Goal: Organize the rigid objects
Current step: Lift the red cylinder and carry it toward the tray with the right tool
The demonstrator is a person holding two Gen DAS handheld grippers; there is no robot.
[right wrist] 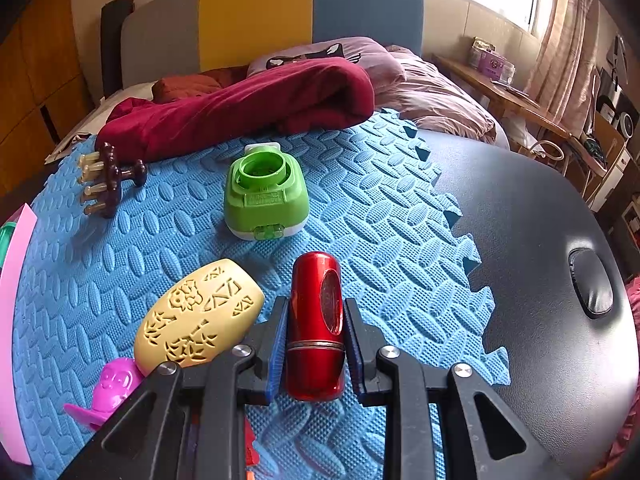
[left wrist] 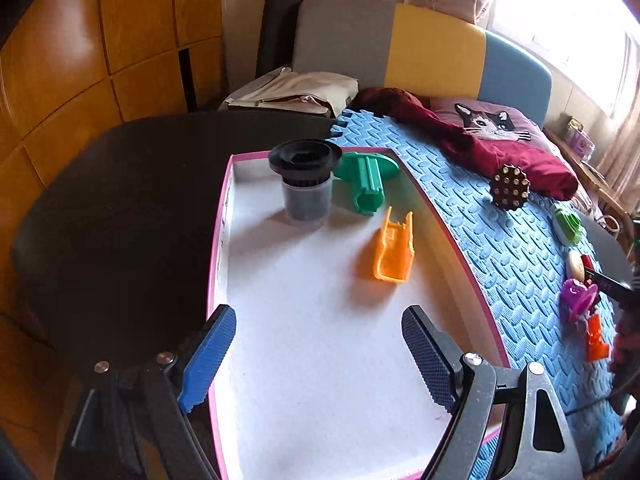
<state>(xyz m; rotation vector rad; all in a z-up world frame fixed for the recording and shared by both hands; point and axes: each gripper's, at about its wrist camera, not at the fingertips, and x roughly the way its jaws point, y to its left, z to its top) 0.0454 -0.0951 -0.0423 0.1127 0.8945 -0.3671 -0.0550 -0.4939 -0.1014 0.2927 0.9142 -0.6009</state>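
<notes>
A: Over the near end of the pink-rimmed tray [left wrist: 218, 240], the left gripper [left wrist: 318, 354] tilts steeply downward, its blue ribbed pads spread wide with nothing between them, only the tray's white floor below.

B: And the right gripper [right wrist: 316, 340]?

A: It also slants down, above the blue foam mat [right wrist: 360, 220] near the mat's jigsaw right edge. Its pads are clenched on both sides of a red cylinder [right wrist: 316, 320], which looks like glossy metal, with a dark oval window on its flank and a thin ring round its lower part.

B: Which way does the cylinder run?

A: Its long axis lies in line with the fingers, the rounded end pointing away from the camera toward the mat's far edge. Whether it rests on the mat or is lifted cannot be told.

B: What sits in the tray?

A: Toward the far end, a black ribbed filter [left wrist: 306, 184] stands upright in a clear cup. Just beside it a green plastic spool [left wrist: 366, 182] lies on its side, its flange against the tray's far right rim. An orange plastic scoop [left wrist: 394, 250] lies nearer the right rim, its long axis running from far to near, open side up.

B: And on the mat?

A: Just left of the cylinder lies a cream oval case [right wrist: 200, 316] with cut-out patterns. Below it, toward the near left corner, is a magenta plastic toy [right wrist: 110, 392]. Mid-mat stands a light-green squat holder [right wrist: 266, 196] with a round opening on top. By the far left corner is a brown studded massager [right wrist: 110, 180], tipped on its side, beside a heap of maroon cloth [right wrist: 248, 104].
</notes>
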